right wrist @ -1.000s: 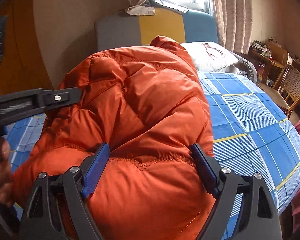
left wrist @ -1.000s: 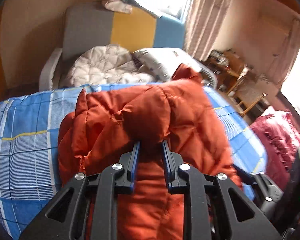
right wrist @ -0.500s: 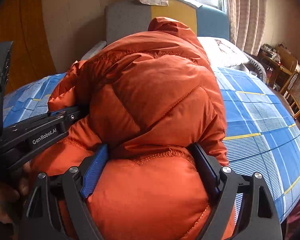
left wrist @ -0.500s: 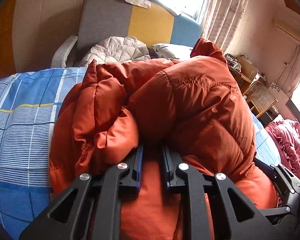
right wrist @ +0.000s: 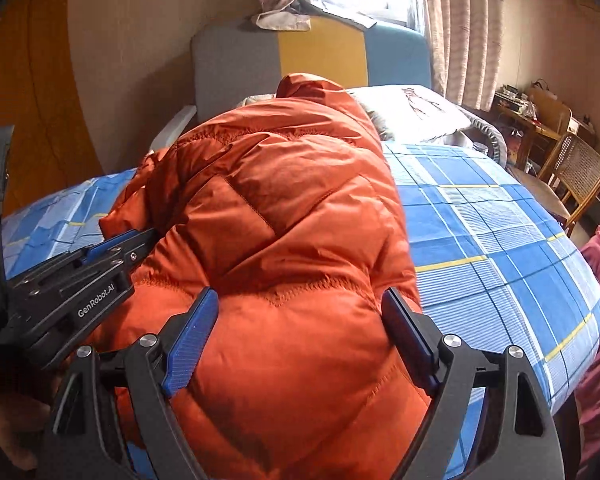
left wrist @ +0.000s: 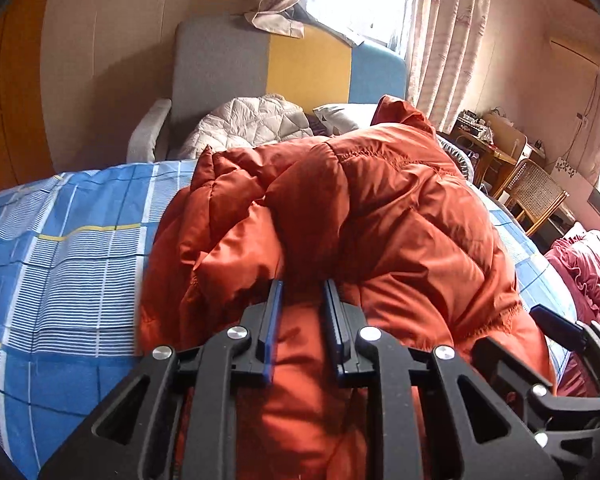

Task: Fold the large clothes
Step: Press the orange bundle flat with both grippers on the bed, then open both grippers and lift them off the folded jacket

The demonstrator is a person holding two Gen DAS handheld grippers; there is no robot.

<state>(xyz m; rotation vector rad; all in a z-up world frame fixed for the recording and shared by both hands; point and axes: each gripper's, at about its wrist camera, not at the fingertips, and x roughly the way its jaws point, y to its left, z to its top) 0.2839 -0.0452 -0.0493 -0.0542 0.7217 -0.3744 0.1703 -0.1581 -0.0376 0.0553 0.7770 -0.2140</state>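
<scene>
Left claw (left wrist: 302,292), at lower centre of its frame, has its jaws drawn close on a pinched fold of the orange jacket (left wrist: 380,220). Right claw (right wrist: 300,312) stands spread wide, jaws pressed against the jacket's (right wrist: 284,208) sides, gripping nothing. That jacket lies bunched mid-frame on the blue checked bed (right wrist: 480,220). A pillow (right wrist: 412,112) sits behind it, a headboard (left wrist: 300,68) in the upper middle, a chair (right wrist: 580,176) at right
</scene>
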